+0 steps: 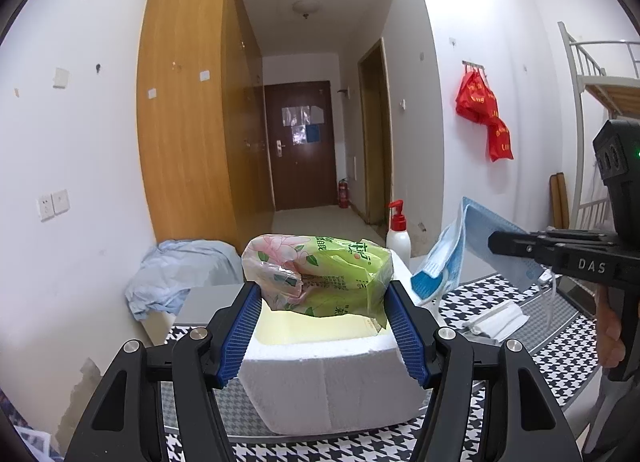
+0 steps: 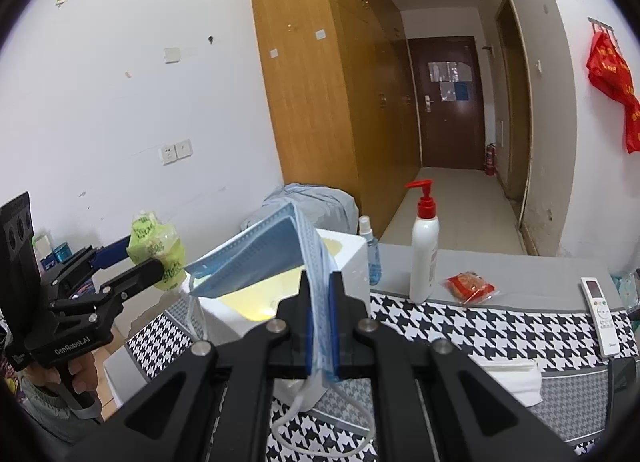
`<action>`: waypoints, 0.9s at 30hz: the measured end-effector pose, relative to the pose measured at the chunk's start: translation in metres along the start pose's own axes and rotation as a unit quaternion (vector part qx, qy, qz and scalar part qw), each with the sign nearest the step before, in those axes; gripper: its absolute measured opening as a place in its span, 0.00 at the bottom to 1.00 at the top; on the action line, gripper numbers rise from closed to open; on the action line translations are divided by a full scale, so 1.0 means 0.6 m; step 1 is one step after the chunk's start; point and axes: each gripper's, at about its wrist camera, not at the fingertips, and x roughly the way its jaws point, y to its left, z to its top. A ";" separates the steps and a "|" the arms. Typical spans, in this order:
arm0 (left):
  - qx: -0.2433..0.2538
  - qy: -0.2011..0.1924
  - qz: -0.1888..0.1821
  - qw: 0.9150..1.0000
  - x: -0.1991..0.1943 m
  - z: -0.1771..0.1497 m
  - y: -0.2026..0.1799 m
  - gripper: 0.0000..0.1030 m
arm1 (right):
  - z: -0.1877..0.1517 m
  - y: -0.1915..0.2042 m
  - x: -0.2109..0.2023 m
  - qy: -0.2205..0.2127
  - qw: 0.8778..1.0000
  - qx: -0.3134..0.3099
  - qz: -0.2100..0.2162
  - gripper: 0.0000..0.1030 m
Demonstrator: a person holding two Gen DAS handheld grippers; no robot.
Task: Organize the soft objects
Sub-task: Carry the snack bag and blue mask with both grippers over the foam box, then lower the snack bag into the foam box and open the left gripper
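A green and pink soft tissue pack (image 1: 328, 266) hangs above the open white foam box (image 1: 320, 382), with my left gripper (image 1: 323, 294) shut on it, blue pads pressing both sides. The right wrist view shows that pack (image 2: 156, 238) at the far left, held in the left gripper (image 2: 146, 258) beside the box (image 2: 352, 258). A stack of blue face masks (image 2: 256, 258) is pinched on edge in my shut right gripper (image 2: 321, 282), fanning out over the box's yellow inside, ear loops dangling. In the left wrist view the masks (image 1: 472, 234) and right gripper (image 1: 496, 242) are at the right.
On the houndstooth tablecloth (image 2: 480, 314) stand a white lotion bottle with a red pump (image 2: 424, 258) and a blue spray bottle (image 2: 372, 258). A red snack packet (image 2: 470, 284), a white remote (image 2: 602, 314) and folded white tissue (image 2: 516, 378) lie right. A pale blue cloth (image 1: 180, 266) is heaped behind.
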 end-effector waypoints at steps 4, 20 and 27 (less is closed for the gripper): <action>-0.007 0.011 -0.004 1.000 0.020 0.003 0.008 0.63 | 0.005 -0.008 0.000 -0.006 1.000 0.007 -0.006 0.09; -0.008 0.055 -0.021 0.998 0.101 0.006 0.012 0.63 | 0.013 -0.035 0.001 -0.014 0.999 0.028 -0.036 0.09; -0.011 0.072 -0.026 0.997 0.127 0.007 0.014 0.63 | 0.014 -0.043 -0.001 -0.015 0.998 0.031 -0.044 0.09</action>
